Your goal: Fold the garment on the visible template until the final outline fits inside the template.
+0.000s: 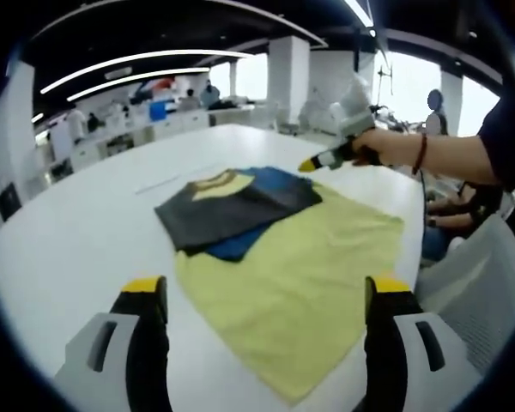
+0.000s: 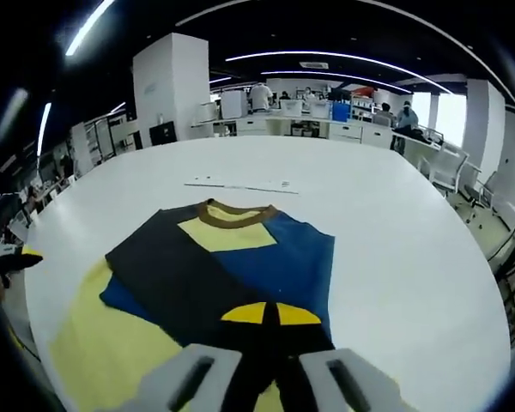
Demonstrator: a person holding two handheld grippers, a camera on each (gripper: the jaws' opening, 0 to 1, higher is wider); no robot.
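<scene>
garment (image 1: pixel 266 249) is lying flat on the white desk (image 1: pixel 77 232), near the edge closest to the person. it is a colour-block shirt: yellow body, blue panel, dark grey panel, brown collar (image 2: pixel 236 212). in the left gripper view the dark grey part (image 1: pixel 232 210) is lying folded over the blue and yellow, with the yellow lower part spreading toward the camera. in the right gripper view the collar is pointing away from the camera, with the grey panel (image 2: pixel 176 279) crossing diagonally over the blue (image 2: pixel 283 266).

right gripper (image 2: pixel 270 314) is sitting with its yellow tips pressed together over the garment's near part, no gap showing between them; cannot tell whether cloth is pinched between them. in the left gripper view the same gripper (image 1: pixel 313 162) is showing at the garment's far right corner, held by a hand (image 1: pixel 386 146) with a red band on the wrist.

left gripper (image 1: pixel 270 292) is standing wide open, jaws well apart, holding nothing, hovering over the yellow part of the garment.

a thin white strip of paper (image 2: pixel 240 184) is lying on the desk beyond the collar, apart from the garment. a white chair (image 1: pixel 476 283) is standing just beside the desk edge. behind, an open office with white pillars (image 2: pixel 172 86), ceiling light strips and people at far desks.
</scene>
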